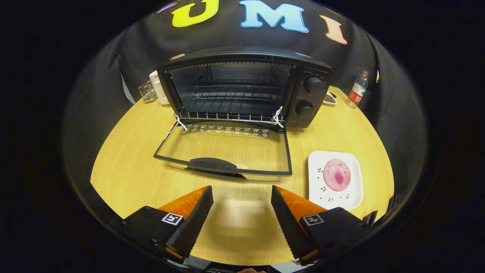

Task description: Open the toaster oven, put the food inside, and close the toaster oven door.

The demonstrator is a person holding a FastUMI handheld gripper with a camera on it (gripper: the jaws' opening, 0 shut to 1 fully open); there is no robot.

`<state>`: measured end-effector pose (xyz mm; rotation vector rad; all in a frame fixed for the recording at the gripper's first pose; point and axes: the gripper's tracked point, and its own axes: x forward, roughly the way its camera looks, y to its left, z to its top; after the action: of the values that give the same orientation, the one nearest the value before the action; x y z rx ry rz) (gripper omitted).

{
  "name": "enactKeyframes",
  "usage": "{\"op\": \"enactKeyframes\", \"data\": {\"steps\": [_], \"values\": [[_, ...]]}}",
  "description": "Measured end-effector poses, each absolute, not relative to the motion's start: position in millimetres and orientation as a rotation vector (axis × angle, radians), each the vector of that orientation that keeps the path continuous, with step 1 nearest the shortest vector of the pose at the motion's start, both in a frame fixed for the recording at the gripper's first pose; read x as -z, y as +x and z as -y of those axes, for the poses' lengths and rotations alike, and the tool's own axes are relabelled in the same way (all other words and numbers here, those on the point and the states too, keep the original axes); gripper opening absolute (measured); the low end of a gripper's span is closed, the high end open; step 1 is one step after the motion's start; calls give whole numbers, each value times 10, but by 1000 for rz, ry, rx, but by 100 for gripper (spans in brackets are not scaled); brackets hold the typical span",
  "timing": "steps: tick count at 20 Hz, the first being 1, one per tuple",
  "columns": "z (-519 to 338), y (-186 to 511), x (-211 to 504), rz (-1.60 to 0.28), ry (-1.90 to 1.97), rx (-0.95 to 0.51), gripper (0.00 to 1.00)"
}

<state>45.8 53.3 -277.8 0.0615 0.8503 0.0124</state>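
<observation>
A black toaster oven [307,72] stands at the back of the wooden table [129,170], its glass door [227,151] swung down flat with the handle [214,166] toward me. Inside, a wire rack [227,108] sits bare. A round pink piece of food [337,174] lies on a white square plate [354,191], to the right of the door and just beyond my right finger. My gripper [241,195] hovers open over the table, a short way in front of the door handle, with nothing between its fingers.
Behind the oven on the left are a white appliance [157,85] and a wire holder [147,91]. To the oven's right stand a small dish of dark bits [329,99] and a water bottle [358,90]. Bare tabletop lies left of the door.
</observation>
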Motion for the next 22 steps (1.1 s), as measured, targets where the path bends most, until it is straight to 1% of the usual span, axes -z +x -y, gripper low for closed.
{"op": "enactKeyframes", "data": {"steps": [7,10,15,22], "values": [[118,213,2440,-824,110,25,98],[445,123,2338,-822,123,62,98],[805,55,2354,-874,141,42,97],[1384,207,2619,-980,182,47,97]]}}
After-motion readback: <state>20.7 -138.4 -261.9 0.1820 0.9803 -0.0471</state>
